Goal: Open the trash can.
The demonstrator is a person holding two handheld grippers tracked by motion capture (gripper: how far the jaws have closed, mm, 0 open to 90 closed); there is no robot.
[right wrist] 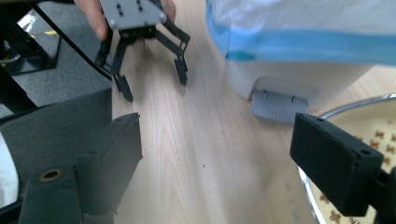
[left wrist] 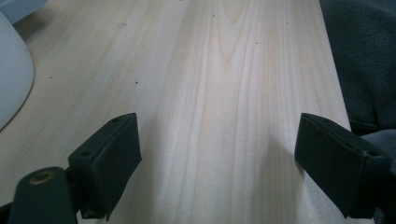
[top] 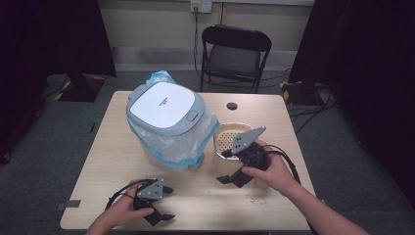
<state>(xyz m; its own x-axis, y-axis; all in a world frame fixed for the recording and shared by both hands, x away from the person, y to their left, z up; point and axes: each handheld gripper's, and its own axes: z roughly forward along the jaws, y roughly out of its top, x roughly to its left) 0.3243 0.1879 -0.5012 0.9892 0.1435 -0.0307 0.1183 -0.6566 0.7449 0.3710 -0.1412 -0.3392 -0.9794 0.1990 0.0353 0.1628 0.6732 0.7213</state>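
A white pedal bin [top: 166, 122] with a grey-rimmed lid and a clear and blue bag liner stands mid-table. To its right sits a metal-rimmed cream bowl [top: 230, 139] holding small brown pieces [right wrist: 378, 137]. My right gripper [top: 223, 167] hangs open above the table beside the bowl, nothing between its jaws; in its own view it [right wrist: 215, 154] looks over the bowl rim [right wrist: 345, 109] and the bin's pedal [right wrist: 279, 105]. My left gripper [top: 170, 202] rests open near the front edge, empty, over bare wood [left wrist: 217, 154]. The right gripper view shows that left gripper [right wrist: 154, 86] farther off.
The wooden table [top: 205, 205] has a few crumbs [top: 257, 198] near its front right. A cable hole [top: 232, 105] lies at the back. A black folding chair [top: 235, 54] stands behind the table. Dark curtains flank both sides.
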